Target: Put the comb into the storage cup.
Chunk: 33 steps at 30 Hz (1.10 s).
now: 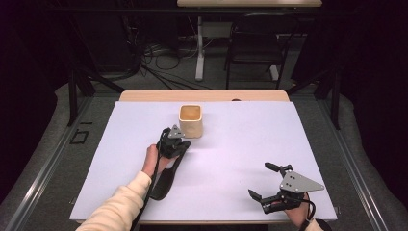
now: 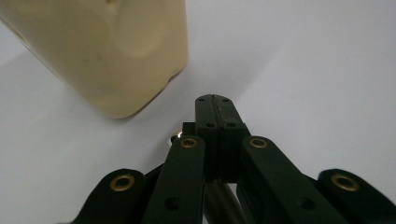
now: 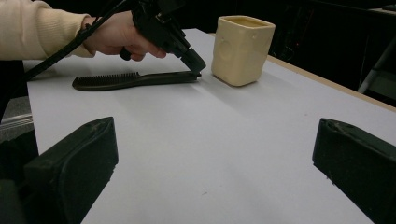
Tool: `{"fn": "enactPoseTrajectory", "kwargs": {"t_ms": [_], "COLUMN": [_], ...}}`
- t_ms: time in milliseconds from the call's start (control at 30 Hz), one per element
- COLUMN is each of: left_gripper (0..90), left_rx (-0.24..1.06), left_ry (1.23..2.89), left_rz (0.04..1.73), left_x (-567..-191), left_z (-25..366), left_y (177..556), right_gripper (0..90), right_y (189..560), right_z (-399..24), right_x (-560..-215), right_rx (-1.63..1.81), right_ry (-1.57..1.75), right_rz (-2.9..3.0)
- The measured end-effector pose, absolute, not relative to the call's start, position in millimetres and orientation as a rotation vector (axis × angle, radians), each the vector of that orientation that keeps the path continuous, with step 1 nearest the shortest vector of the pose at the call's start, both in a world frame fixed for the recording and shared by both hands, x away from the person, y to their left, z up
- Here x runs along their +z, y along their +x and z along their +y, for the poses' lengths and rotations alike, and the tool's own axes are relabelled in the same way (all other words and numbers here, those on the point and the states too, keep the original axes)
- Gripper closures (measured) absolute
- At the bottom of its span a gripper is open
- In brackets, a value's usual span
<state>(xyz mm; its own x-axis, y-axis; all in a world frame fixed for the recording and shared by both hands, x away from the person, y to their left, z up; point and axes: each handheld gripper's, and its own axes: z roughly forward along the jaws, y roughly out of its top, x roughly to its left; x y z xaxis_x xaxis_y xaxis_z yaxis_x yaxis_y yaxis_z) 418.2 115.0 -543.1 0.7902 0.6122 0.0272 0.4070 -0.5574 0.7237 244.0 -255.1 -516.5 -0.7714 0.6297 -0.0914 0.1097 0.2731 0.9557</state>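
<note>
A black brush (image 1: 166, 183) lies on the white sheet (image 1: 240, 139), bristles toward the person, handle end pointing at a cream square cup (image 1: 191, 120). My left gripper (image 1: 184, 144) is tilted down over that handle end. In the left gripper view its pads (image 2: 212, 99) meet along a thin seam with nothing visible between them, and the cup (image 2: 107, 56) stands close by on the left. The right gripper view shows the left gripper (image 3: 198, 69) touching the tip of the brush (image 3: 121, 80) beside the cup (image 3: 240, 46). My right gripper (image 1: 260, 179) rests open at the near right corner, holding nothing.
The sheet covers a wooden table whose far edge (image 1: 202, 95) shows behind the cup. A chair (image 1: 257, 43), a table leg and floor cables stand beyond it in the dark. Bare sheet (image 3: 215, 140) lies between the right gripper's jaws.
</note>
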Motion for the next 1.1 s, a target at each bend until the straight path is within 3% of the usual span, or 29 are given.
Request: {"fn": "enactPoseTrajectory", "kwargs": {"t_ms": [1100], "left_gripper": [90.0], "left_rx": [0.455], "left_ry": [2.279], "left_rz": [0.859], "left_x": [-548], "left_z": [134], "left_y": [427], "right_gripper": [0.0], "right_y": [244], "right_z": [-255], "right_x": [-517], "right_rx": [1.512], "right_ry": [0.666], "right_rz": [2.096]}}
